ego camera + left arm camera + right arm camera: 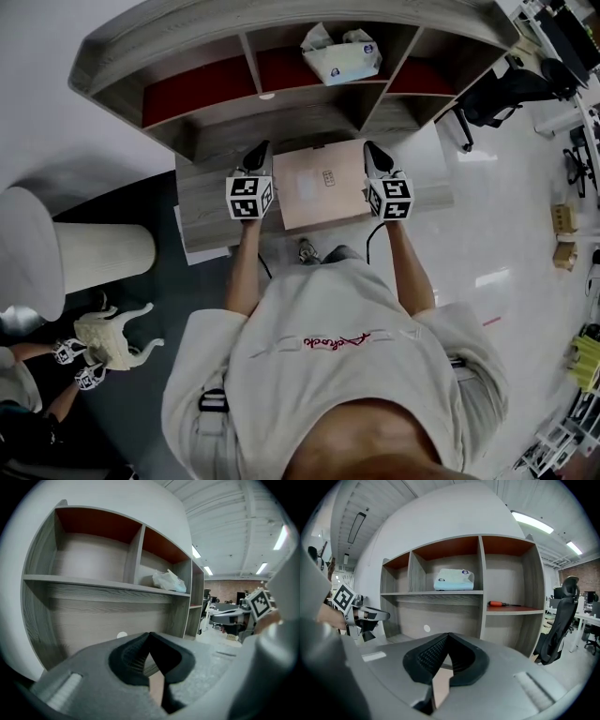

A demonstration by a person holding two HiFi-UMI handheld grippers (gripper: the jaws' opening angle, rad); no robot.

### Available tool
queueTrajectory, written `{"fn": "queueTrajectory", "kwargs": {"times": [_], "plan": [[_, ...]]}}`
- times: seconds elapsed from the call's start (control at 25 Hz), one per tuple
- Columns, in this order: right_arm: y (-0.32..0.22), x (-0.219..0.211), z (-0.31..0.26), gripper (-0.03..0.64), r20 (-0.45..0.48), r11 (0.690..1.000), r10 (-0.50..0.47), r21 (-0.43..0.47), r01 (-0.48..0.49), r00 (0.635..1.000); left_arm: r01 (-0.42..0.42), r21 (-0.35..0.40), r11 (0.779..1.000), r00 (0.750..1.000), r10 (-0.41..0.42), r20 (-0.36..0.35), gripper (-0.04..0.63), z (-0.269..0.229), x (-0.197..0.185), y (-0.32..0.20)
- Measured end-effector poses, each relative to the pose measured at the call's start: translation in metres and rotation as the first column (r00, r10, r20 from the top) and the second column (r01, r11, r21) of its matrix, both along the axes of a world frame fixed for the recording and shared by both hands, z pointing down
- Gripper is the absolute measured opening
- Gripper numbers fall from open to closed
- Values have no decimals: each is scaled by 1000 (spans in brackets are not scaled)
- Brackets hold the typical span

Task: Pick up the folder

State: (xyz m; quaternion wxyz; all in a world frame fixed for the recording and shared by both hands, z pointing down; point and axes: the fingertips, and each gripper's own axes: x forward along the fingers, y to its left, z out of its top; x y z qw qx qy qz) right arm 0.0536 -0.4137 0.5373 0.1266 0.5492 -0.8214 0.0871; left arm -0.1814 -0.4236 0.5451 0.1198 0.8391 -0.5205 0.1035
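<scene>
1. Left gripper (261,155): in front of the left bay of the shelf unit (281,120). Its jaws are clenched, and a tan sliver of the folder (323,192) shows between the pads in its own view, so it is judged to grip the folder's left edge.
2. Folder: flat and face up, in front of the shelf unit's middle bay and over the desk (202,202), spanning the gap between the two grippers.
3. Right gripper (373,155): in front of the shelf unit's right bay. Its jaws are likewise clenched on a tan sliver, judged to be the folder's right edge.
4. Step in hand (judgement): a two-sided lift. Raise both grippers together and at one level, so that the sheet neither twists nor sags out of one grip.
5. Hold the spacing between the grippers constant. Drawing them together would buckle the folder, and pulling them apart could strip an edge from the pads.
6. Lift straight up and slightly away from the shelf unit, so that the far edge clears its lowest board.
7. Hard to make out: whether the folder rests on the desk or is already clear of it. The head view looks steeply down and shows no gap.
8. The gripper bodies hide how deep each bite is. The small label on the folder is too small to read.
</scene>
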Motion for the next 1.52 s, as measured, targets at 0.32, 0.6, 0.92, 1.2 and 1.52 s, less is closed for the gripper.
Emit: {"fn": "queueTrajectory", "kwargs": {"times": [0.32,0.6,0.92,1.2,1.52], "plan": [[-4,12,19,6,-19,999,-2,-46,1,1000,7,-52,999,1000,-6,8,2,22,1,0],[-16,24,39,6,-22,994,-44,-100,41,999,62,-98,993,998,-60,24,2,39,4,0],[-25,29,71,6,-18,979,-107,-175,102,994,120,-191,974,992,-113,47,2,73,9,11],[-16,34,107,6,-13,960,-124,-256,117,992,148,-257,955,989,-137,60,2,102,15,23],[-8,39,144,6,-12,938,-122,-328,111,993,174,-315,933,985,-163,62,11,136,17,31]]}}
